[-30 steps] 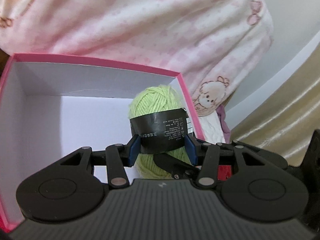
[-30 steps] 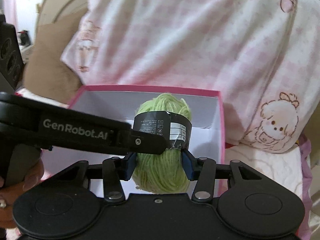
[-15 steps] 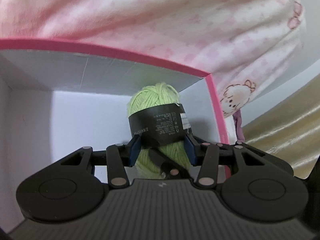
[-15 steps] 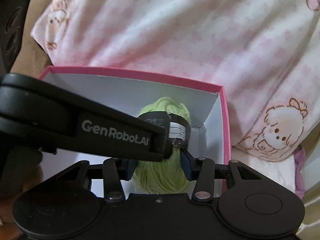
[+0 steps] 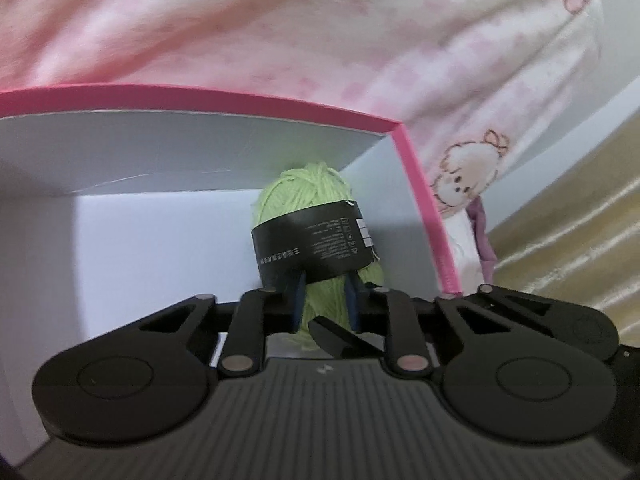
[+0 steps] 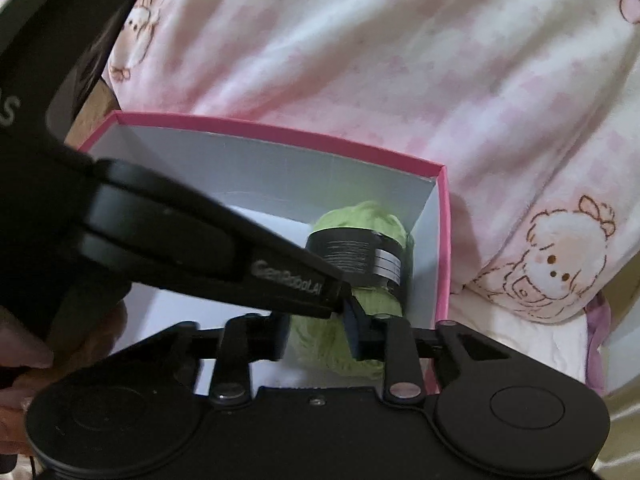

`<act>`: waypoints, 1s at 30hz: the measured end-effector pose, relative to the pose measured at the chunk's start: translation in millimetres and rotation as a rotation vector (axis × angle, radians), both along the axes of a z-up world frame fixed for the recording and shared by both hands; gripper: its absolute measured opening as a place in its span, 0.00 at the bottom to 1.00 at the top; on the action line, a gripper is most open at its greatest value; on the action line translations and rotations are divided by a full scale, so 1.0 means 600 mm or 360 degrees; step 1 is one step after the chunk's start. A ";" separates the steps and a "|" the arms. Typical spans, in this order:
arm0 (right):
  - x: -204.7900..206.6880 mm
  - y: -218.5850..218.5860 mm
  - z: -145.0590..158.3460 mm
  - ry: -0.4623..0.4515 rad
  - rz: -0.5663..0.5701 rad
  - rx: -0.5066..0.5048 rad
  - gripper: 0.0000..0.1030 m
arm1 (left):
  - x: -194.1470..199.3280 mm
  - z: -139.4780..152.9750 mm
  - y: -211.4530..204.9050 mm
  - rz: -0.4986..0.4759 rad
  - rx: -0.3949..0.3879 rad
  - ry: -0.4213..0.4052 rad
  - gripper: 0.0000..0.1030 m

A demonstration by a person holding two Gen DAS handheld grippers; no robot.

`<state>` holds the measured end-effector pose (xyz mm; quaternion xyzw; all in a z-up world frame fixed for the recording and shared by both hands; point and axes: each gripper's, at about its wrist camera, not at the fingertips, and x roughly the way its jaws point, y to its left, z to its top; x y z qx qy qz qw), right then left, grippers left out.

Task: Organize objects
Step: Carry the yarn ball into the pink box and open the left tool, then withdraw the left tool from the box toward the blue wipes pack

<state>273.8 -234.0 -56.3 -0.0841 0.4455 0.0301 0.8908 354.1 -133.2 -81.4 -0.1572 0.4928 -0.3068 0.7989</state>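
A light-green yarn ball with a black paper band stands in the far right corner of a pink box with a white inside. My left gripper is closing, and its blue pads pinch the ball's lower end just under the band. My right gripper is closing on the same yarn ball from below, its pads pressed into the wool. In the right wrist view the left gripper's black finger crosses from the left to the ball, above the pink box.
A person in a pink checked fleece garment with a lamb print is right behind the box. Golden fabric lies to the right. A hand shows at the lower left of the right wrist view.
Both grippers have sunk into the box with the yarn ball, toward its far right corner. Both pairs of pads have drawn closer together and now squeeze the ball's lower end.
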 end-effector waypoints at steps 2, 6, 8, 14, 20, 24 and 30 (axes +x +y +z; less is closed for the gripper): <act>0.007 -0.007 -0.002 -0.0021 -0.0006 -0.0041 0.27 | 0.002 0.002 -0.008 -0.0012 0.0001 -0.0038 0.16; 0.020 -0.015 -0.011 -0.0021 -0.0045 -0.0061 0.22 | 0.011 0.000 -0.008 0.0022 0.0003 0.0001 0.19; 0.020 -0.018 -0.019 -0.0020 -0.0066 -0.0100 0.21 | 0.008 0.002 0.001 0.0062 0.0007 0.0033 0.19; 0.016 -0.013 -0.022 -0.0044 -0.0060 -0.0059 0.22 | 0.003 0.001 0.011 0.0150 0.0205 -0.0049 0.16; -0.008 -0.032 -0.014 -0.0085 -0.0110 0.0108 0.24 | 0.009 -0.008 -0.011 0.0179 0.0294 -0.0051 0.16; -0.038 -0.035 -0.003 -0.0124 -0.0152 0.0244 0.33 | -0.007 0.008 0.004 0.0168 0.0279 -0.0045 0.21; -0.100 -0.041 0.035 -0.0169 -0.0147 0.0386 0.37 | -0.073 0.068 0.019 0.0000 0.0399 -0.0137 0.41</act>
